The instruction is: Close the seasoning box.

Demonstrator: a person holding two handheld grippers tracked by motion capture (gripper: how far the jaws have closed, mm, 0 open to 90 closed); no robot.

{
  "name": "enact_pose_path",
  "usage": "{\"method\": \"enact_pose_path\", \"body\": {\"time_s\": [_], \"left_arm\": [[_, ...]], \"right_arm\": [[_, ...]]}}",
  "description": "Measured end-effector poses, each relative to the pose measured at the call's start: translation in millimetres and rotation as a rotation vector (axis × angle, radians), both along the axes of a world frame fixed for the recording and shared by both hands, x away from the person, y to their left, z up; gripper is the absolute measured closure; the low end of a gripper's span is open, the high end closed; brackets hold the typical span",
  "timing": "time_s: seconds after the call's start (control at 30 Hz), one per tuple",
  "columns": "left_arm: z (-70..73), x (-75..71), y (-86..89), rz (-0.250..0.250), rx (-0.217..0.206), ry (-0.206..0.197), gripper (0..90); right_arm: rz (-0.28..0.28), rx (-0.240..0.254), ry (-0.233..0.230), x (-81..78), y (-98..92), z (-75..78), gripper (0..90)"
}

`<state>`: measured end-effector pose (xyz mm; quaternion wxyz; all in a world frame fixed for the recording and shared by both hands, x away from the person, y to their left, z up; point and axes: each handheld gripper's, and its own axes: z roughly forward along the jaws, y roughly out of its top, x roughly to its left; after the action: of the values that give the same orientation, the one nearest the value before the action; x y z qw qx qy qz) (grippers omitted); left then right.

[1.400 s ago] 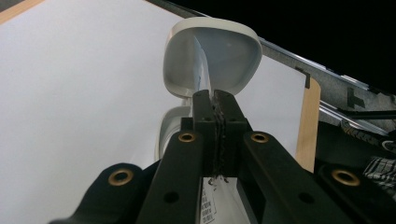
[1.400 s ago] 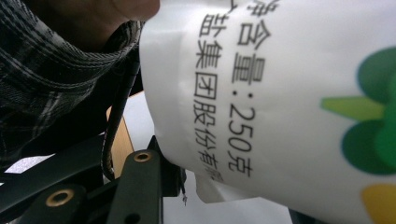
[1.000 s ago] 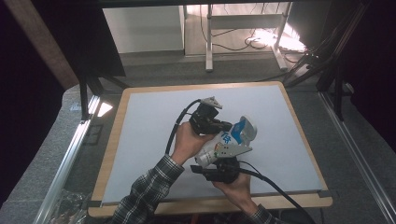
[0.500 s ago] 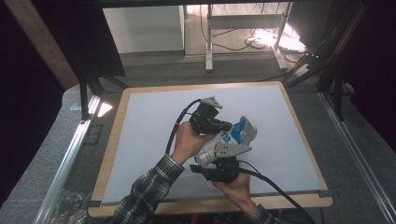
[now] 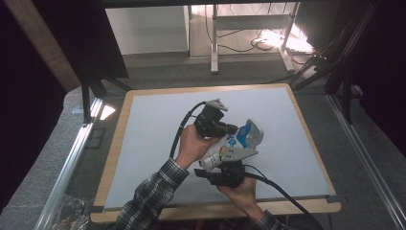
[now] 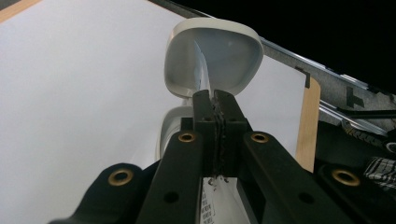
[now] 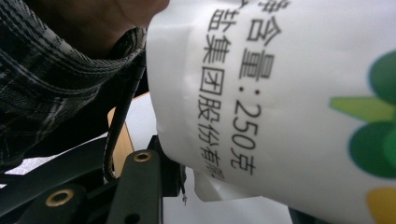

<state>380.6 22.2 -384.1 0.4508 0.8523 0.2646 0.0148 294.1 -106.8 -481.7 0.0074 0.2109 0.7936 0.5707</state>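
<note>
- Left gripper (image 6: 215,100): jaws fully closed, pinching the label film of the white bottle (image 5: 234,143).
- Right gripper (image 5: 225,167): jaws part-open, clamped around the bottle body above the table (image 5: 143,143).

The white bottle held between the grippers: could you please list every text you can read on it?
"含量:250克" on the white bottle's label, right gripper view.
"盐集团股份有限" beside it, last characters cut off.
Small print by the left gripper's jaws, left gripper view: too small.
Blue lettering on the bottle, high view: blurred.
</note>
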Motion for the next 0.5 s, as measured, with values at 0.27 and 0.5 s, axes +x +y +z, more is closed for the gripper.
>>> {"method": "enact_pose_path", "body": {"time_s": [0.27, 0.5], "left_arm": [[-0.1, 0.4, 0.0, 0.000, 0.001, 0.002, 88.7], [0.1, 0.6, 0.0, 0.000, 0.003, 0.002, 88.7]], "right_arm": [[0.000, 0.003, 0.002, 0.2, 0.5, 0.1, 59.6], [-0.002, 0.007, 0.002, 0.3, 1.0, 0.2, 59.7]]}}
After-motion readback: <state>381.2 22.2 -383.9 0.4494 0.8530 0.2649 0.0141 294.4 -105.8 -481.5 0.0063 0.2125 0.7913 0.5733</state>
